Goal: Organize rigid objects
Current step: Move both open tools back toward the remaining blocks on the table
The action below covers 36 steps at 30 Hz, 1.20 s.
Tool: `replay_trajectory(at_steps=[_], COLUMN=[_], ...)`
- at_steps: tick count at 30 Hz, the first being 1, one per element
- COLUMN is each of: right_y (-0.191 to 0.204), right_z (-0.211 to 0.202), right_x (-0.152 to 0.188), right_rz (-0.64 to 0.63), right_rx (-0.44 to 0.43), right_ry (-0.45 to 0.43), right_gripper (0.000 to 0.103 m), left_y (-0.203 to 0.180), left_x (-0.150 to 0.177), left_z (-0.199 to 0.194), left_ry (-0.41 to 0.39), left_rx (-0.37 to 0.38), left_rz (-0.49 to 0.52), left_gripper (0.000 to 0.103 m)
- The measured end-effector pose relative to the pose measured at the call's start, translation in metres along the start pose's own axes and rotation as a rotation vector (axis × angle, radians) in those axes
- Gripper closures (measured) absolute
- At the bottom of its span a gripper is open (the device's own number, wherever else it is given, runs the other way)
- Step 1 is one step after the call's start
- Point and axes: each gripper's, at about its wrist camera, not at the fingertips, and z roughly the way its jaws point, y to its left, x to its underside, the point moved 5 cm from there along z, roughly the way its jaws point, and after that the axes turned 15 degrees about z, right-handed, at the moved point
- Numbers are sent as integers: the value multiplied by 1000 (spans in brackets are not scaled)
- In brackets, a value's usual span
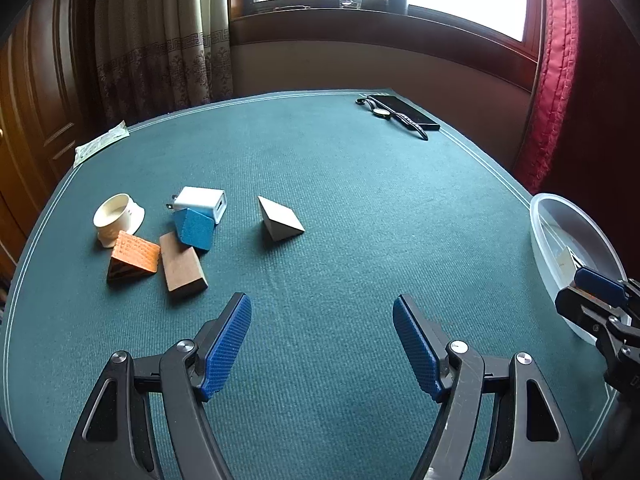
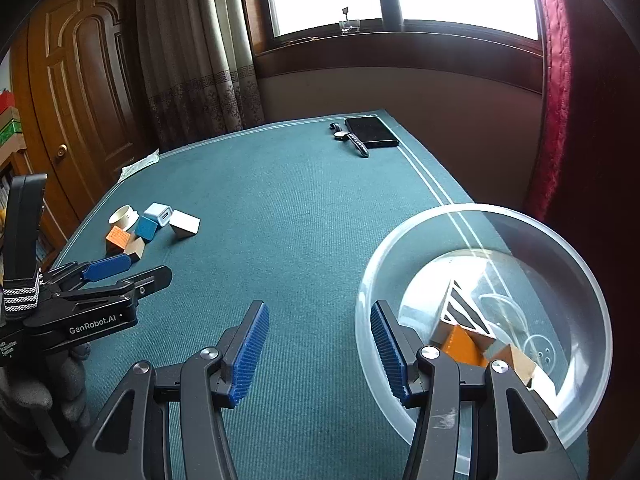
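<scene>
On the green table a pile lies at the left: a cream cup [image 1: 119, 215], an orange wedge [image 1: 133, 257], a brown wooden block [image 1: 182, 266], a blue block [image 1: 195, 229] and a white charger [image 1: 202, 201]. A white wedge [image 1: 280, 219] lies apart to their right. My left gripper [image 1: 322, 322] is open and empty, above the table in front of them. My right gripper [image 2: 320, 330] is open and empty beside the clear plastic bowl [image 2: 568, 240], which holds a striped block [image 2: 464, 310], an orange piece [image 2: 462, 344] and a tan block [image 2: 516, 362].
A black phone-like slab [image 1: 404, 110] and a wristwatch [image 1: 384, 112] lie at the far right corner. A paper packet [image 1: 102, 144] lies at the far left edge. Curtains, a window sill and a wooden door stand beyond the table.
</scene>
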Motion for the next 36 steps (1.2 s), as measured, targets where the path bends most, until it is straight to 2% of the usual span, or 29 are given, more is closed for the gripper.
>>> replay_trajectory(at_steps=[8, 19, 36], right_y=[43, 81, 108], right_z=[29, 63, 101], right_x=[2, 0, 2], right_rz=[-101, -151, -194], right_rx=[-8, -34, -34], right_ry=[59, 105, 148], right_gripper=[47, 47, 47], left_y=[31, 67, 117], left_x=[10, 23, 40], left_z=[0, 2, 10], left_ry=[10, 30, 70], left_rx=[-39, -87, -151], left_rz=[-43, -90, -147], left_gripper=[29, 29, 29])
